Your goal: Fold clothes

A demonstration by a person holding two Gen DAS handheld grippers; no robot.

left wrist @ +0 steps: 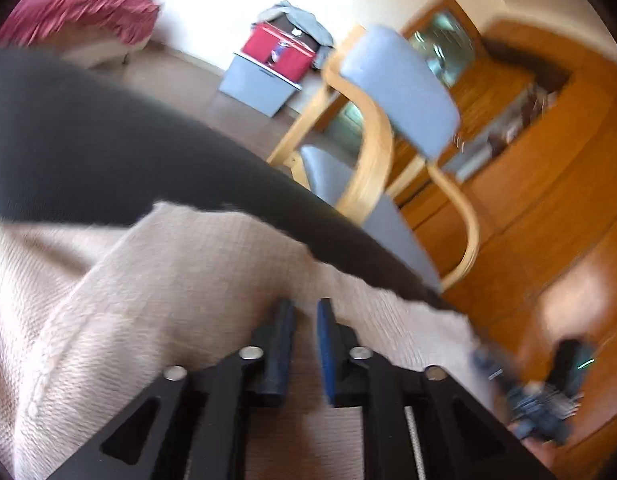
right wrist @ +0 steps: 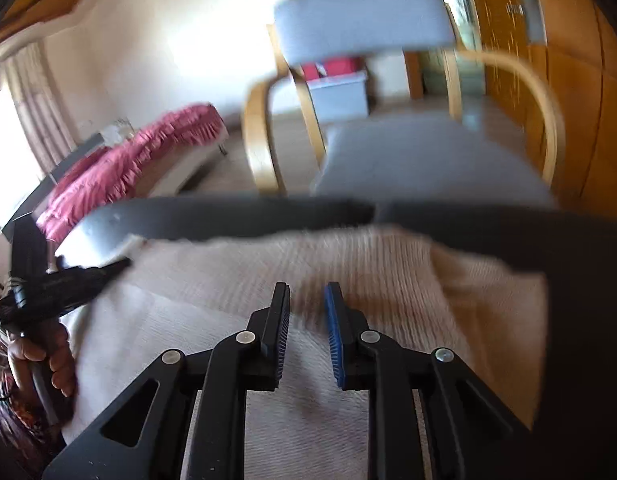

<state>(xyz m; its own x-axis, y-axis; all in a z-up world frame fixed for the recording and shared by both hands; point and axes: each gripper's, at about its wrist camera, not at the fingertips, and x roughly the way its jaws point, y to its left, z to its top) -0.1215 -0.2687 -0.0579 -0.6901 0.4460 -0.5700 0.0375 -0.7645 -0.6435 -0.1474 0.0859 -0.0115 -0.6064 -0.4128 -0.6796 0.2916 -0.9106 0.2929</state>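
Observation:
A beige knitted garment lies spread on a dark table; in the right wrist view the garment reaches the table's far edge. My left gripper hovers just above the cloth with its jaws slightly apart and nothing between them. My right gripper is open and empty over the cloth. The left gripper also shows in the right wrist view, at the garment's left edge, held by a hand. The right gripper shows blurred at the lower right of the left wrist view.
A wooden armchair with grey cushions stands just beyond the table. A red and grey box sits by the far wall. A bed with a pink cover is at the left. Wooden cabinets line the right side.

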